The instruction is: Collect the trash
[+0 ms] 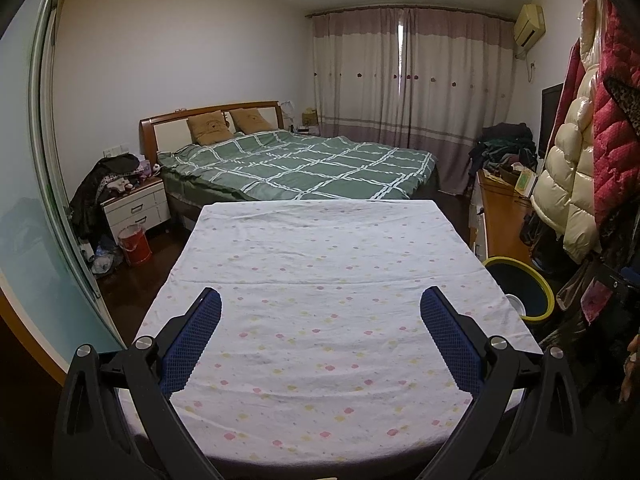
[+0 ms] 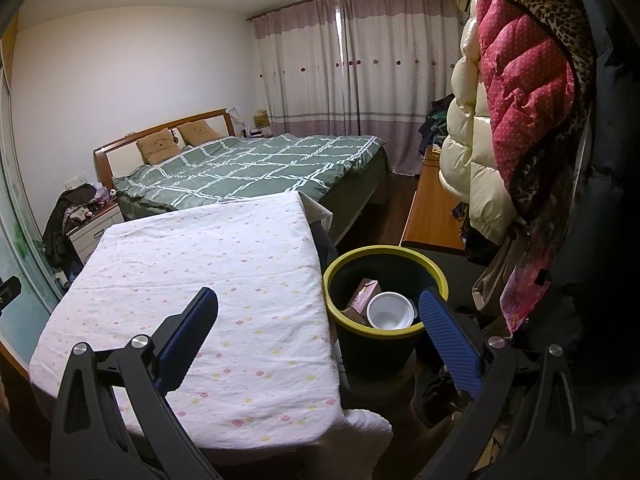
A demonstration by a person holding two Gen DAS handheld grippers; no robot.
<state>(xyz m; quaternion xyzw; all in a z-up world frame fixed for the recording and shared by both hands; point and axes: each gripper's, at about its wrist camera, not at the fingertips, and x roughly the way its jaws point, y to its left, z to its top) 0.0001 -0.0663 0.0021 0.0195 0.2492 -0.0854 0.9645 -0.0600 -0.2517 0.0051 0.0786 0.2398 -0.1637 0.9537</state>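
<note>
Both claws, left gripper (image 1: 320, 304) and right gripper (image 2: 318, 306), stood wide open and empty. The trash, a white cup (image 2: 390, 311) and pink carton (image 2: 362, 296), lay in the bin (image 2: 340, 258), lower center-right. You would likely find both light and crushable; grip rims gently.

Both grippers look alike: the left gripper (image 1: 320, 304) and right gripper (image 2: 318, 306) have black plastic arms with triangular cut-outs. Round silver screws sit at the joints. Blue pads (image 1: 192, 344) with a fine mesh texture line the jaws
</note>
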